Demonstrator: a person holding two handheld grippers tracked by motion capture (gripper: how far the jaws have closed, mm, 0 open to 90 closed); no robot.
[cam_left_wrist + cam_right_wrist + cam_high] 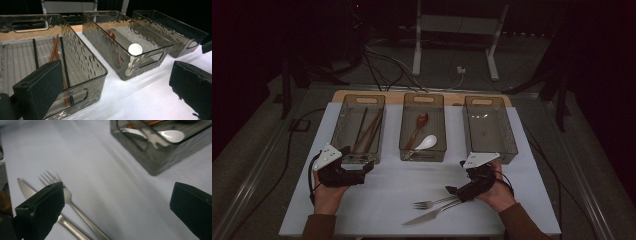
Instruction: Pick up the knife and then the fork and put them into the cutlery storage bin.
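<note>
Left bin (360, 131): chopsticks (368, 131) already inside, dark and reddish pairs lying lengthwise.
Middle bin (424, 129): wooden spoon (418, 128) and white spoon (426, 143) in place.
Right bin (488, 128): nothing in it yet, by the look of things.
Fork (434, 202): out on the white mat (377, 200), near the front edge, just beside the knife (428, 216).
Progress: sorting looks roughly two-thirds through, judging by two filled bins; fork and knife left to go, probably bound for the right bin.
Left gripper (357, 167): jaws spread wide, gripping nothing, parked at the near end of the left bin.
Right gripper (457, 194): jaws parted and holding nothing, hovering right over the fork and knife handles.
Hard to tell: dim room, so the exact chopstick count stays unclear; knife handle end tucked under the right gripper; whether a jaw is touching the fork, cannot say.
</note>
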